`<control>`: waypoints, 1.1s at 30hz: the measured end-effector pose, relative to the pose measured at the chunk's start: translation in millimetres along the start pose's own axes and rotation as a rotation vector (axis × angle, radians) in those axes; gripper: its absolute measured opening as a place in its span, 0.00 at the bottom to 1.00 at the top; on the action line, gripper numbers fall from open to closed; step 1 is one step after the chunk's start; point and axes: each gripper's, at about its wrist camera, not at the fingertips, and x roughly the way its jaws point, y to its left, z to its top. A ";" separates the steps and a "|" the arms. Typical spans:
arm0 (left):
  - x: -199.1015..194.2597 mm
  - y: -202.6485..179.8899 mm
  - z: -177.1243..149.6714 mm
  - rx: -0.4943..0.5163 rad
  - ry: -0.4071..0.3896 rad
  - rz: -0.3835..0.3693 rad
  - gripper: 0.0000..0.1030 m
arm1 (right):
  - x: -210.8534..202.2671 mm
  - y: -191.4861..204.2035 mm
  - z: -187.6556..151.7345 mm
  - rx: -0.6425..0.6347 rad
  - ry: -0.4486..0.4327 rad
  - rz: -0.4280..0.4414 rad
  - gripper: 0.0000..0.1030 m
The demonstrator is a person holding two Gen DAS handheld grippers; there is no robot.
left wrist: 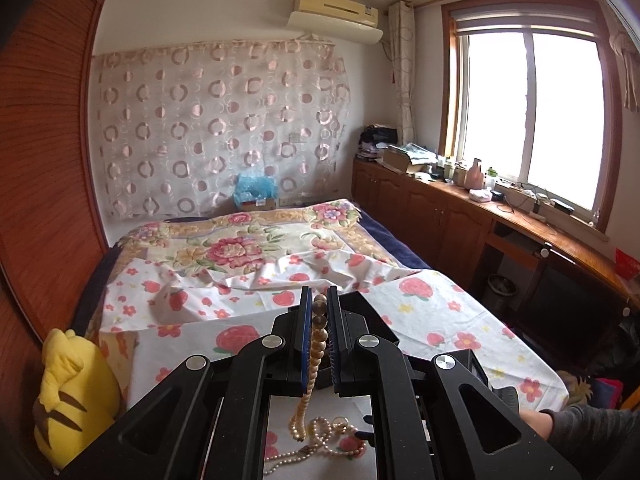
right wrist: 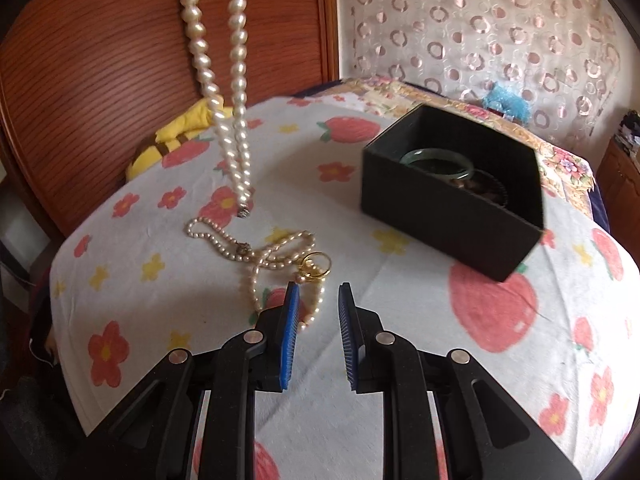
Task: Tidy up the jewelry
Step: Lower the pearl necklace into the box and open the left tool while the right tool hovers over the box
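Left tool [left wrist: 319, 300] raised level above the bed [left wrist: 440, 304], jaws pinched on a pearl necklace [left wrist: 316, 344] that hangs doubled, its clasp end just over the sheet. Right tool [right wrist: 319, 292] low, angled down, jaws parted and empty, near a second pearl strand [right wrist: 256, 252] and gold ring [right wrist: 318, 266]. Black box [right wrist: 448, 196] well right, green bangle [right wrist: 438, 162] inside.

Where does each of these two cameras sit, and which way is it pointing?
Left wrist view: sits on the left tongs, raised, facing along the bed toward the curtained wall and window; the tongs pinch a pearl necklace that hangs down; a sleeved arm shows at lower right.
Right wrist view: sits on the right tongs, tilted down at the floral sheet, the loose pearl strands, a gold ring and a black box; the tongs are open and empty.
Shared: the hanging necklace, the loose strands, the yellow plush toy.
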 end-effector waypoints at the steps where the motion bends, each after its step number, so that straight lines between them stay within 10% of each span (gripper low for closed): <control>1: 1.4 2.3 -1.4 -0.004 0.003 0.004 0.06 | 4.1 2.0 -0.2 -0.011 0.019 -0.006 0.21; 5: 4.3 7.2 -5.8 -0.014 0.013 0.009 0.06 | 6.6 8.9 -3.8 -0.073 0.050 -0.050 0.06; 33: 8.5 11.9 11.1 -0.027 -0.006 0.035 0.06 | -142.2 -40.0 72.0 -0.044 -0.280 -0.108 0.05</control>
